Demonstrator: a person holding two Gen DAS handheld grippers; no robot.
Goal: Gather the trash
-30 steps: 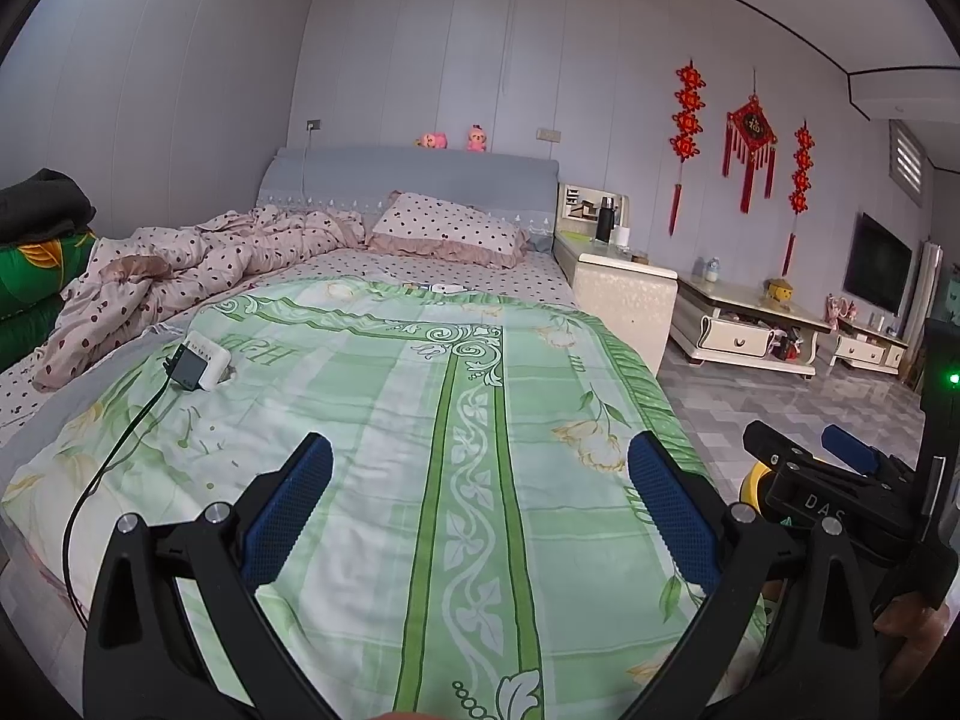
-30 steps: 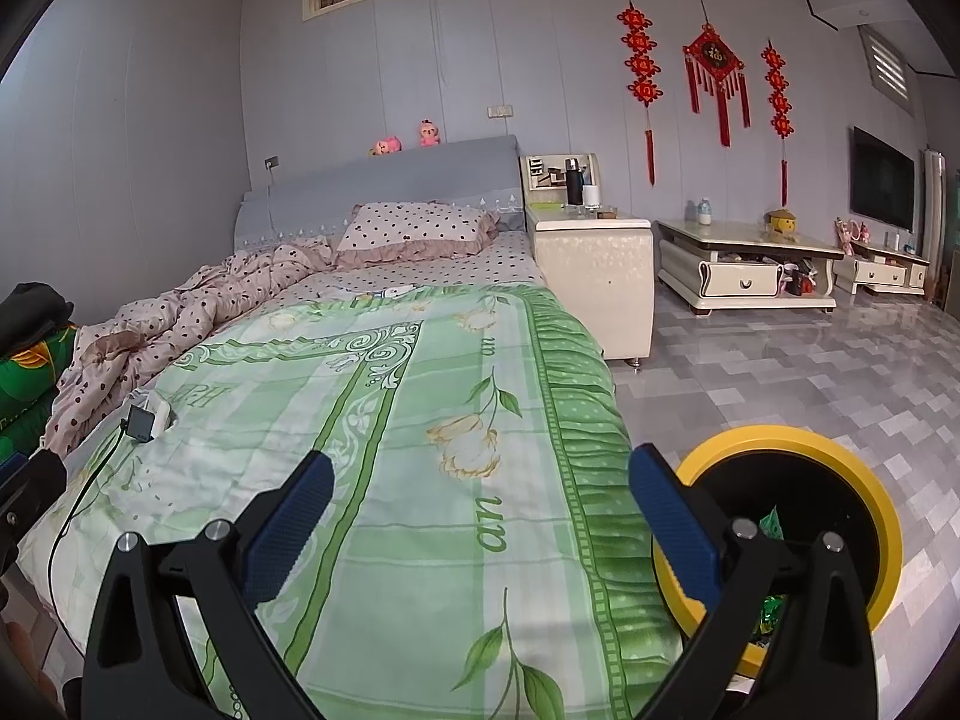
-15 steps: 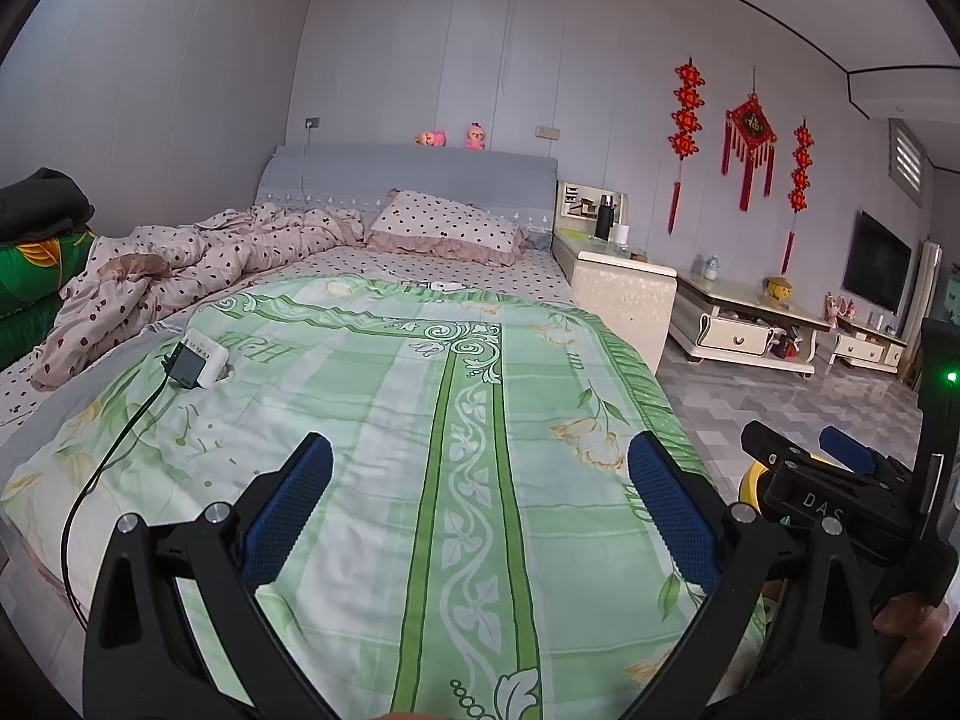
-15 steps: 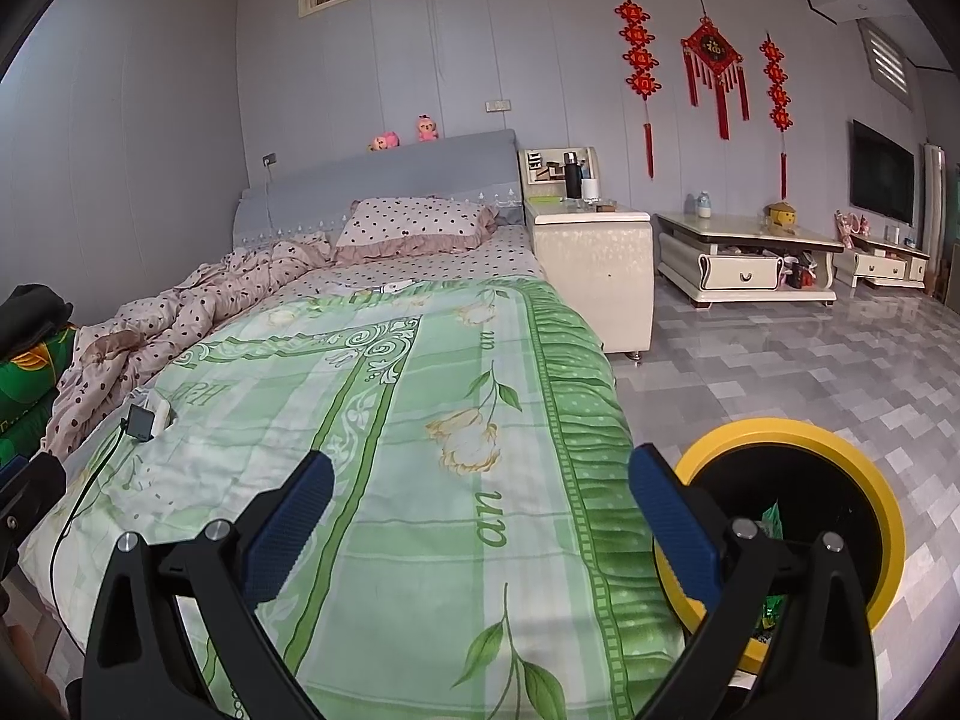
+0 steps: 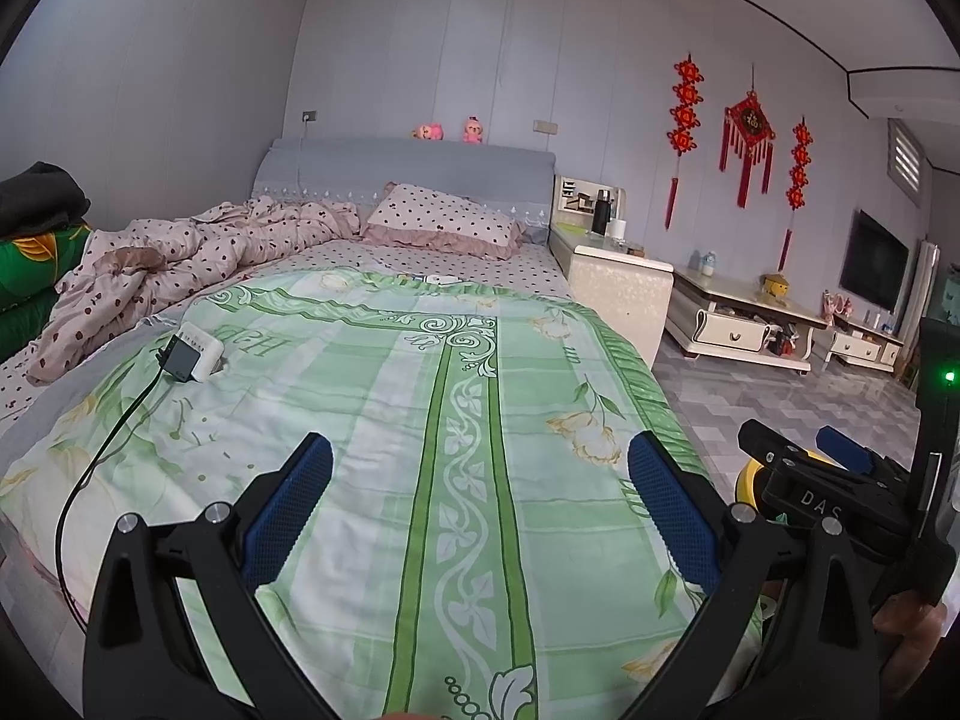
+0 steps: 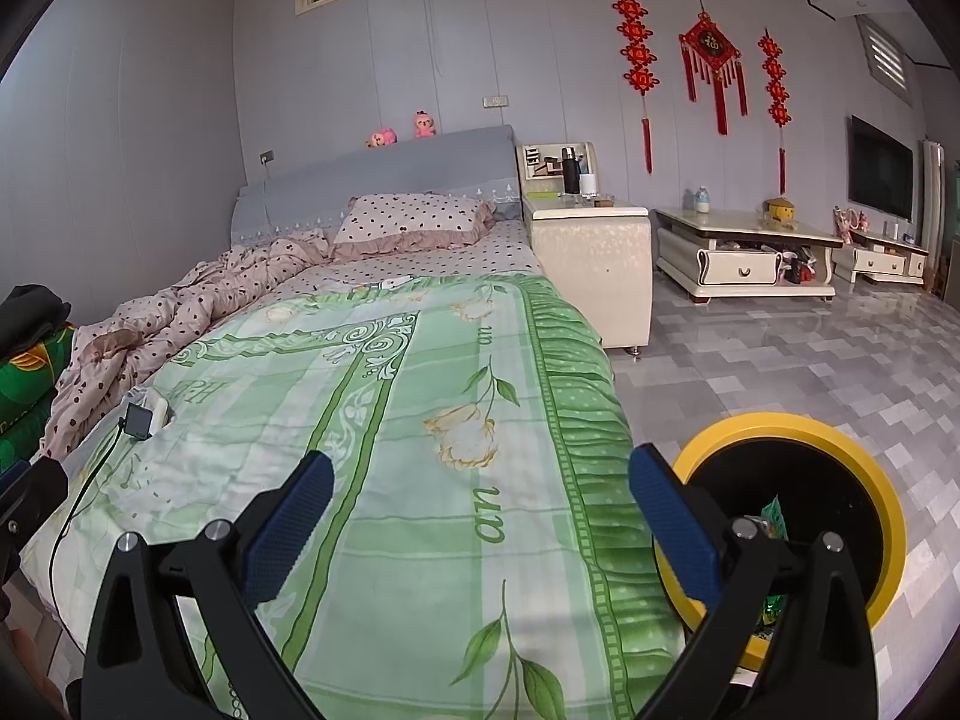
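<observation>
1. Left wrist view: we see the bed [image 5: 420, 420] filling most of the frame, covered at the near end by a green floral quilt [image 5: 372, 396]; a crumpled pink dotted duvet [image 5: 180, 252] lies at the far left, a dotted pillow [image 5: 444, 222] against the grey headboard [image 5: 408, 171].
2. Right wrist view: we note the grey tiled floor [image 6: 780, 360] to the right of the bed, with a cream bedside cabinet [image 6: 591, 264] and a low TV stand [image 6: 744, 252] along the far wall.
3. We record the trash bin [image 6: 888, 504], yellow-rimmed with a black interior, standing on the floor just beside the bed's right edge. Green wrappers [image 6: 777, 519] lie inside it, partly hidden by the gripper frame.
4. Left gripper [image 5: 477, 510]: we see its blue-padded jaws spread wide over the quilt, with nothing between them.
5. Right gripper [image 6: 480, 516]: jaws likewise spread wide and empty, the right finger overlapping the bin's rim in view. In the left wrist view it appears at the right edge [image 5: 804, 450], held by a hand [image 5: 906, 636].
6. We note a small white charger block [image 5: 192, 351] with a black cable [image 5: 96, 462] resting on the quilt's left side.
7. We see no loose trash on the quilt.
</observation>
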